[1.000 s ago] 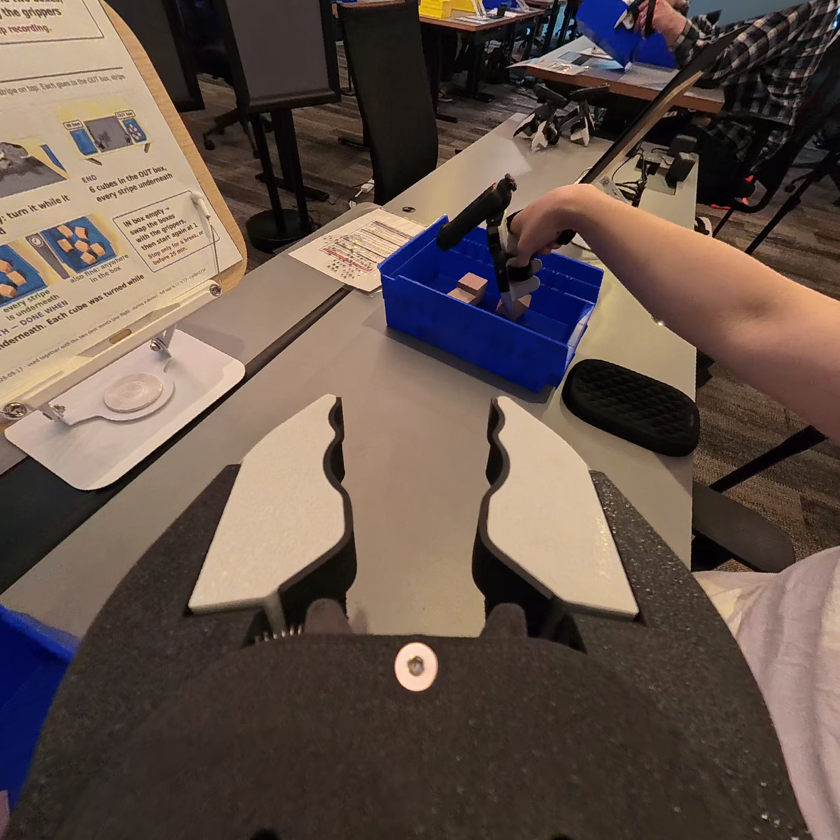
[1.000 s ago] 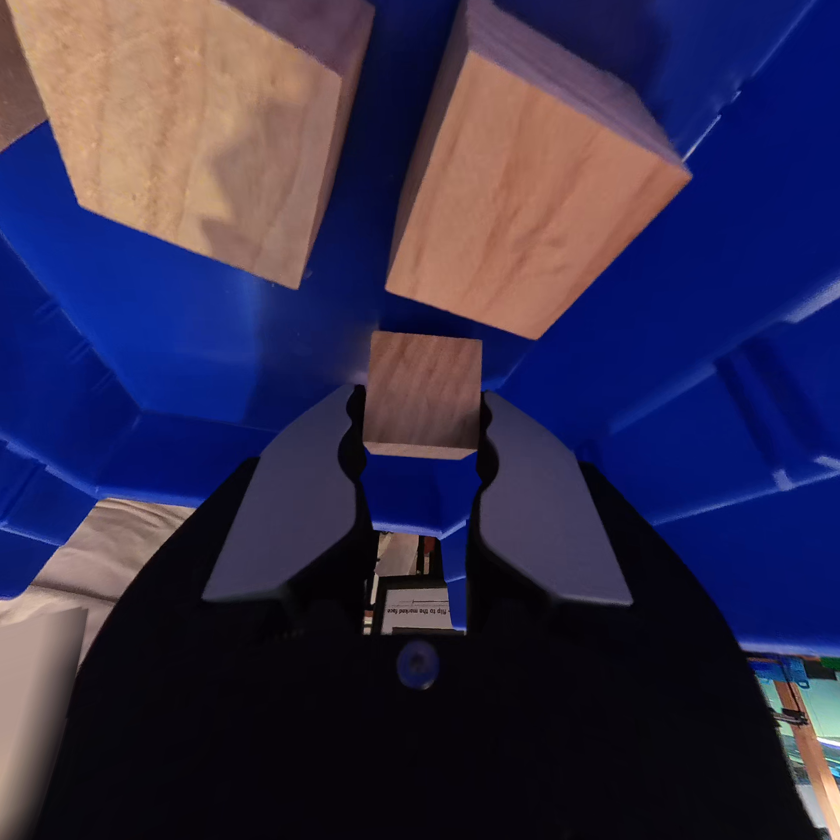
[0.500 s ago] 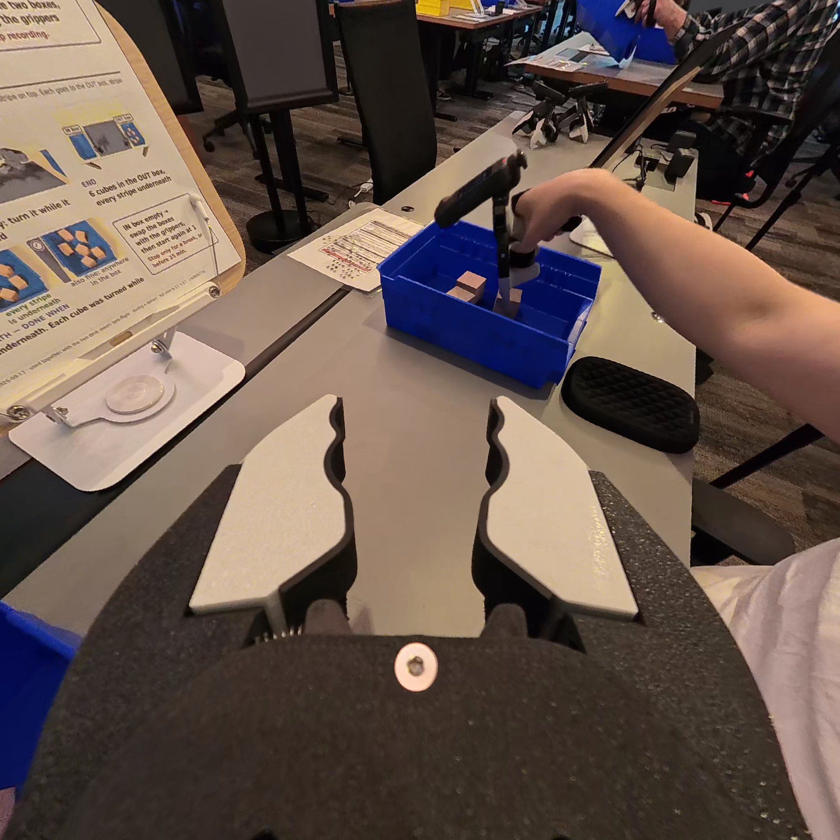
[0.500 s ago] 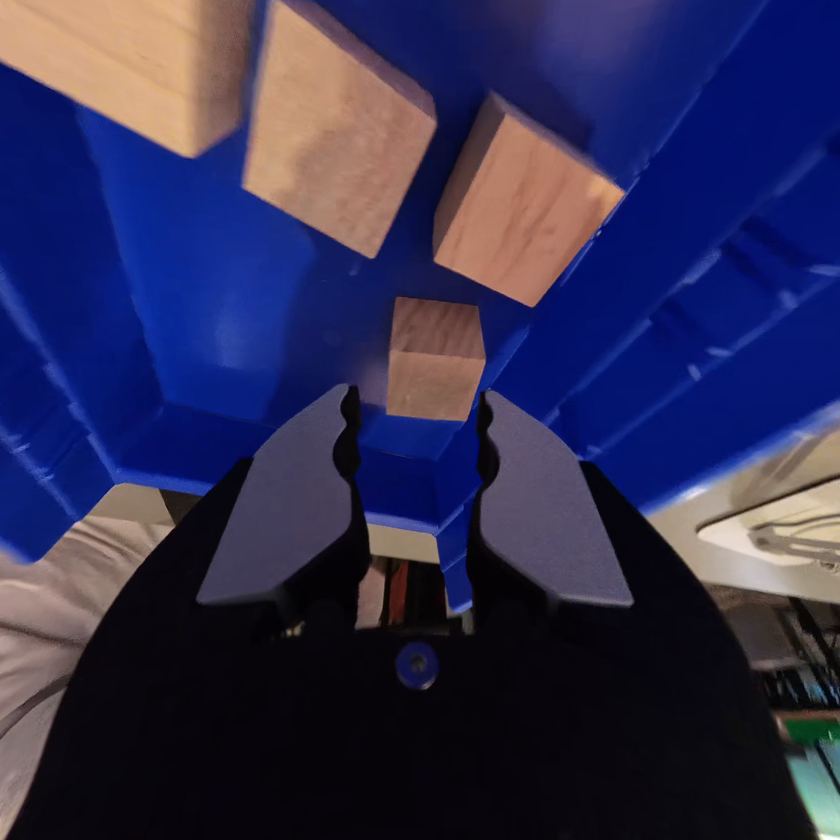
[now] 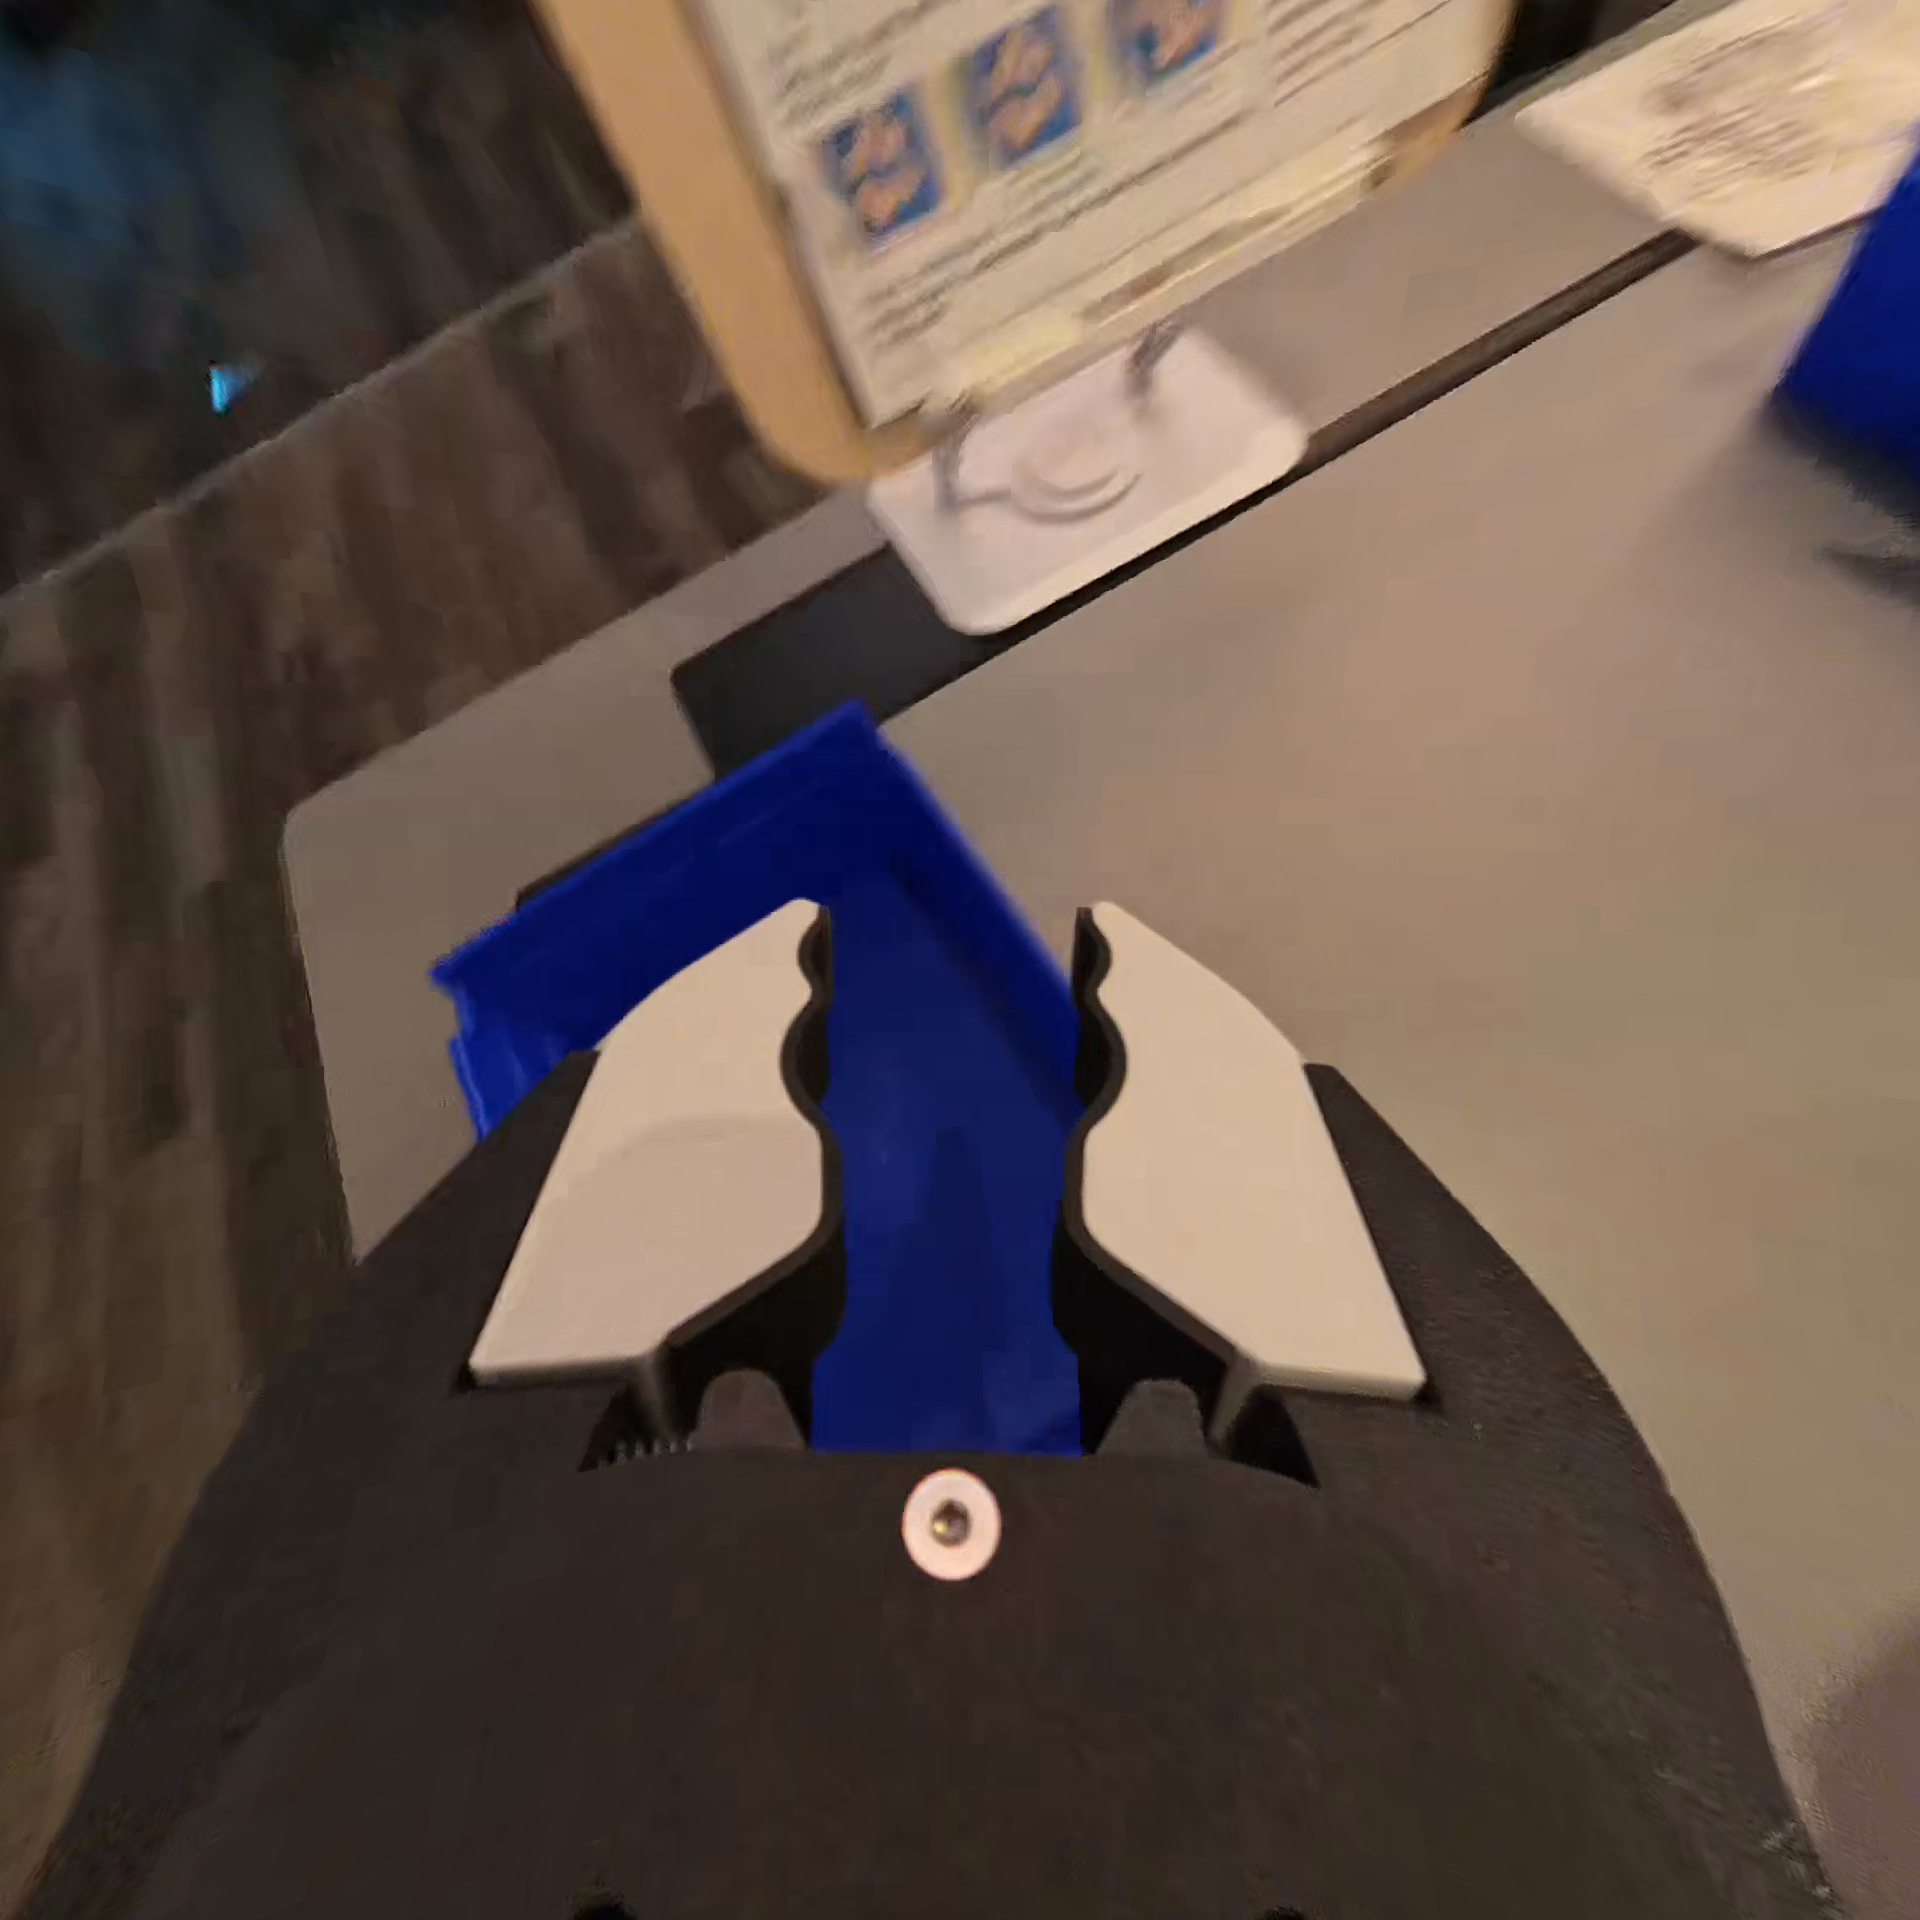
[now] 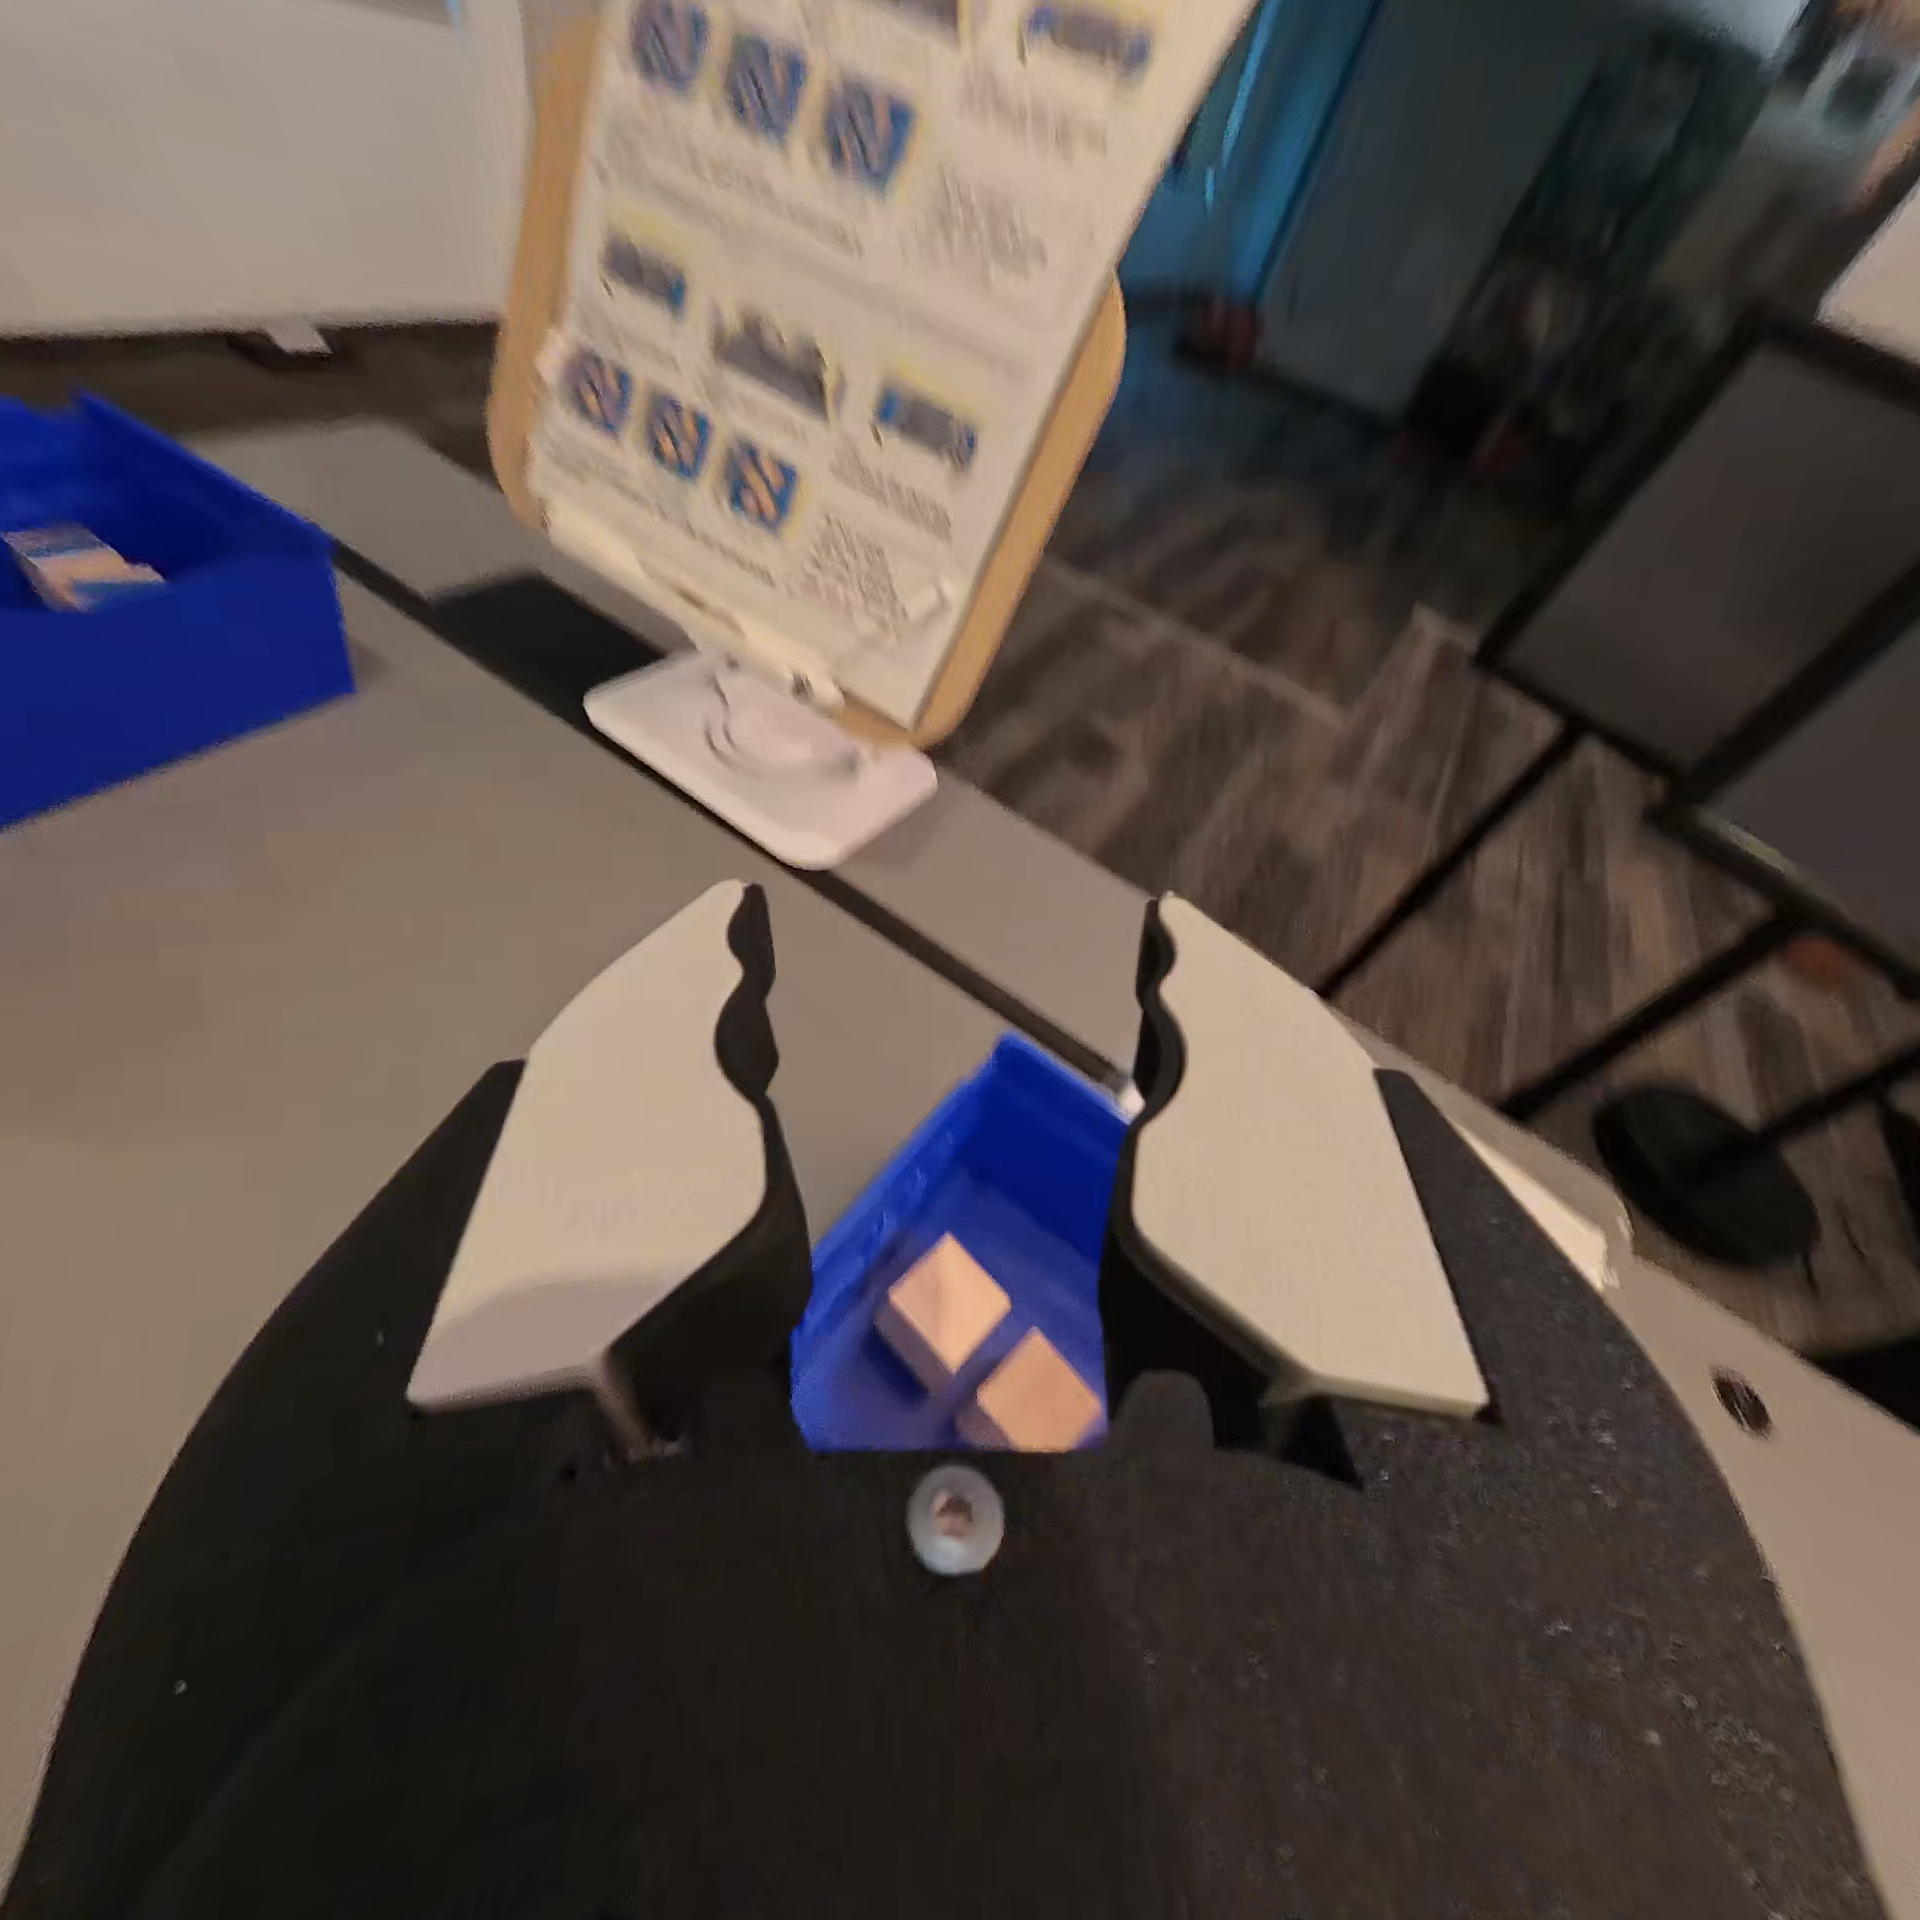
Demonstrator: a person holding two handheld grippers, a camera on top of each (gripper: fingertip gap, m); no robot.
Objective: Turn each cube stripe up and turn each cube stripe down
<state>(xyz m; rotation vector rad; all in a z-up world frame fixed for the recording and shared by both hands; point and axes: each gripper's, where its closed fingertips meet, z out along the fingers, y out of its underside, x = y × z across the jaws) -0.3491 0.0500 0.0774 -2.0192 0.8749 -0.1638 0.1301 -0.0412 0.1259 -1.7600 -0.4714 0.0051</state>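
Right gripper [image 6: 951, 914] is hovering open and empty above the near bin [image 6: 1023, 1153], where two cubes [image 6: 987, 1366] are lying plain face up. Left gripper [image 5: 951, 920] is also gaping empty over the left bin [image 5: 831, 831]. Judged between cubes; next, another striped cube [image 6: 73, 561], in the far-left bin, needs grasping.

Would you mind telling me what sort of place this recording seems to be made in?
Probably an office-like room set up for recording tasks. A grey table carries an instruction board on a white stand, with blue bins holding wooden cubes. Beyond it lie wood-pattern flooring and dark furniture frames.
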